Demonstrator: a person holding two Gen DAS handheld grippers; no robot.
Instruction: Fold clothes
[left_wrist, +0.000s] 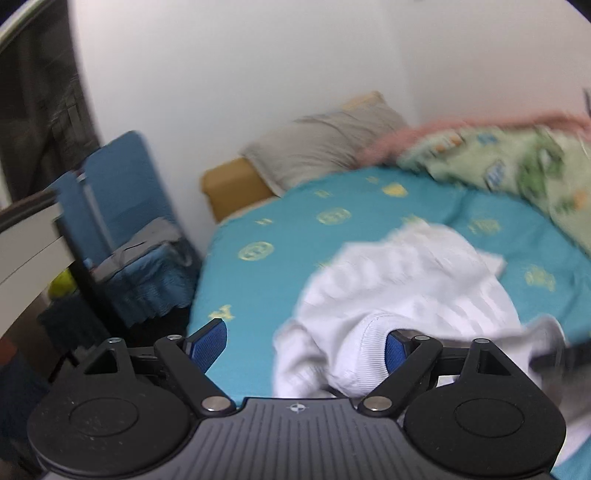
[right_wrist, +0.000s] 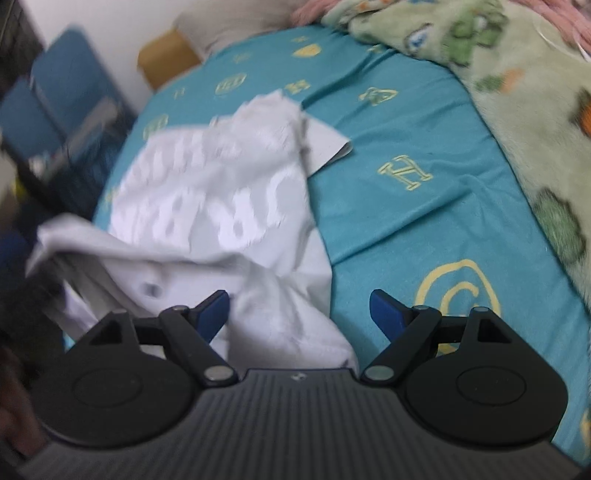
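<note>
Lying on H-monogrammed teal sheet (right_wrist: 406, 122), white shirt (right_wrist: 221, 192), lettering unreadable; both grippers (left_wrist: 306, 345) (right_wrist: 299, 314) apart.

The teal bedsheet (right_wrist: 406, 229) carries a repeated yellow print: a large serifed letter "H" (right_wrist: 404, 171) lies on it just right of the white garment (right_wrist: 221, 192), and nearer the camera from that H sits a "C" inside a wavy ring (right_wrist: 460, 288). The other yellow emblems on the sheet, beyond the garment toward the pillow end, are too blurred to read. The white garment itself bears big pale characters (right_wrist: 207, 199) across its front, smeared by motion so that no letter can be told for sure.
</note>
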